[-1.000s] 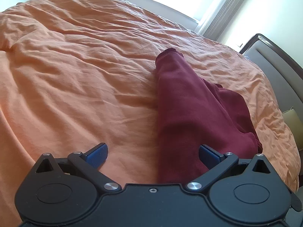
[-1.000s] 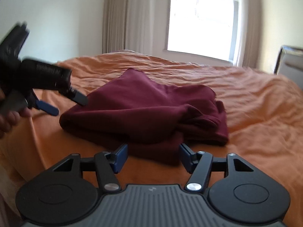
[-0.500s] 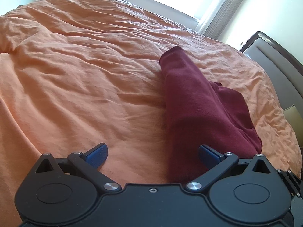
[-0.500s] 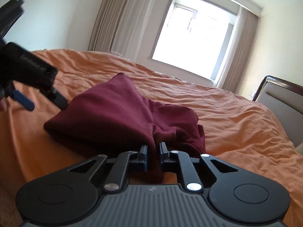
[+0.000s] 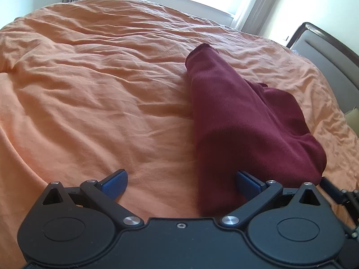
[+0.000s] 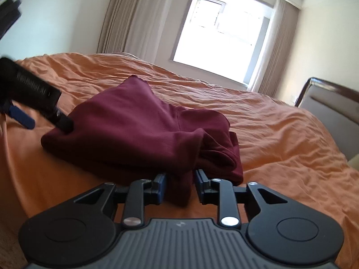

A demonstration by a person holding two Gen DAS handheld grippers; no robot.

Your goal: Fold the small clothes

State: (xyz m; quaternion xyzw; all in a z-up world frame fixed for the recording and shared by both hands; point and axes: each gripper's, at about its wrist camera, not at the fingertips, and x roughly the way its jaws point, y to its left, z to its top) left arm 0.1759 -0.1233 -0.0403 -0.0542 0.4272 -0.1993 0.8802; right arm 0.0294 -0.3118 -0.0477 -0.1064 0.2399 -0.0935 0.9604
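Note:
A maroon garment (image 5: 235, 123) lies folded in a long bundle on the orange bed cover (image 5: 89, 89). My left gripper (image 5: 180, 183) is open and low over the bed. The garment's near left end sits between its blue pads, against the right one. In the right wrist view the garment (image 6: 134, 130) is a thick heap, and the left gripper (image 6: 42, 121) shows blurred at its left corner. My right gripper (image 6: 179, 186) stands at the near edge with its jaws narrow and a bunched fold of maroon cloth filling the gap.
The wrinkled orange cover (image 6: 280, 134) spreads wide to the left of and beyond the garment. A padded headboard (image 6: 332, 103) rises at the right. A bright window (image 6: 224, 38) with curtains is on the far wall.
My right gripper went from open to shut on the garment's near fold, and its jaws now stand slightly wider than half a second ago. The left gripper stayed open and shifted slightly.

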